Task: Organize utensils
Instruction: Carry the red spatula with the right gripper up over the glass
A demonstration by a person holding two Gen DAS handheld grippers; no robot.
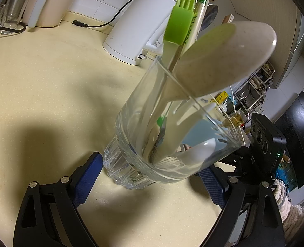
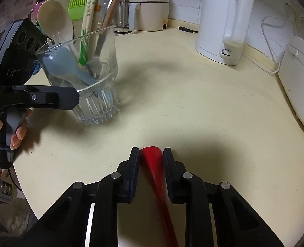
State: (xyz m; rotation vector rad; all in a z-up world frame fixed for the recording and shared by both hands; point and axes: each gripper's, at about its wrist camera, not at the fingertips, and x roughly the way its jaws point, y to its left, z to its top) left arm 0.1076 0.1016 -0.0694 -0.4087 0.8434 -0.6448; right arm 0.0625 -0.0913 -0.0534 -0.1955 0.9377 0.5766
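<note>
A clear glass tumbler point(image 1: 131, 144) point(image 2: 102, 94) stands tilted on the cream counter point(image 2: 193, 107). It holds a beige rice paddle point(image 1: 224, 61), a green silicone brush point(image 1: 178, 26), chopsticks point(image 1: 201, 10) and a blue spoon point(image 2: 69, 65). My left gripper point(image 1: 149, 164) clasps the tumbler's lower part, with its blue pads point(image 1: 90, 173) against both sides. A hand point(image 2: 18, 131) holds that gripper at the left of the right wrist view. My right gripper point(image 2: 150, 150) points down at the counter, its fingers pressed on a red utensil point(image 2: 154, 164) whose wide end sticks out ahead.
A white kettle point(image 2: 224, 20) point(image 1: 135, 30) stands behind, with a beige appliance point(image 2: 149, 10) and empty glasses point(image 1: 7, 10) along the tiled wall. A white appliance point(image 2: 300, 82) sits at the right. A black cable point(image 1: 94, 24) lies on the counter. The counter's edge curves off at the left point(image 2: 28, 185).
</note>
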